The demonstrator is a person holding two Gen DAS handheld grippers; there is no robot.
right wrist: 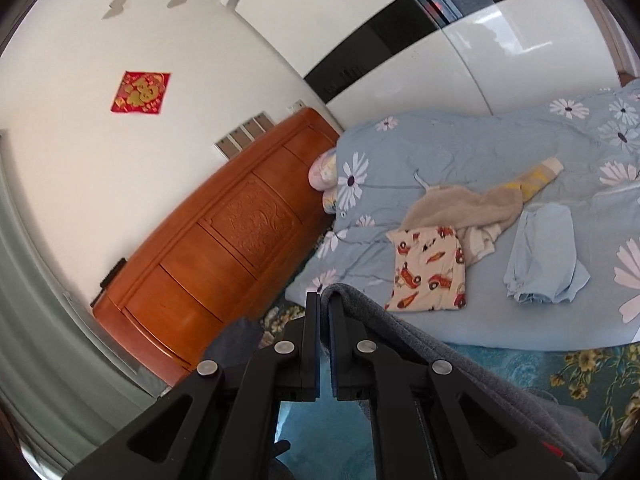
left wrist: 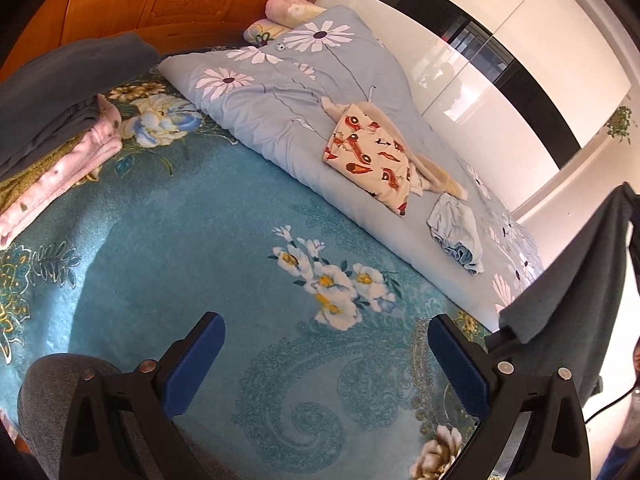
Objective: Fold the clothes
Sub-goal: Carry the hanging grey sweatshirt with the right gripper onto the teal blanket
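Observation:
A dark grey garment point(right wrist: 400, 328) hangs lifted over the bed, and my right gripper point(right wrist: 325, 300) is shut on its top edge. The same grey cloth point(left wrist: 576, 276) droops at the right of the left wrist view. My left gripper point(left wrist: 326, 344) is open above the teal floral bedspread point(left wrist: 192, 240) with nothing between its blue pads point(left wrist: 196, 364). A stack of folded clothes point(left wrist: 60, 148), pink under dark grey, lies at the left. On the light blue quilt point(left wrist: 280, 92) lie a car-print garment point(left wrist: 368, 156), a beige garment point(right wrist: 460, 204) and a pale blue garment point(left wrist: 456, 236).
A carved wooden headboard point(right wrist: 224, 240) runs along the bed's head, with pillows point(left wrist: 288, 12) against it. White and black wardrobe doors point(left wrist: 500, 52) stand behind the quilt. A red paper ornament point(right wrist: 140, 92) hangs on the wall. A grey cloth bulge point(left wrist: 52, 392) sits by my left finger.

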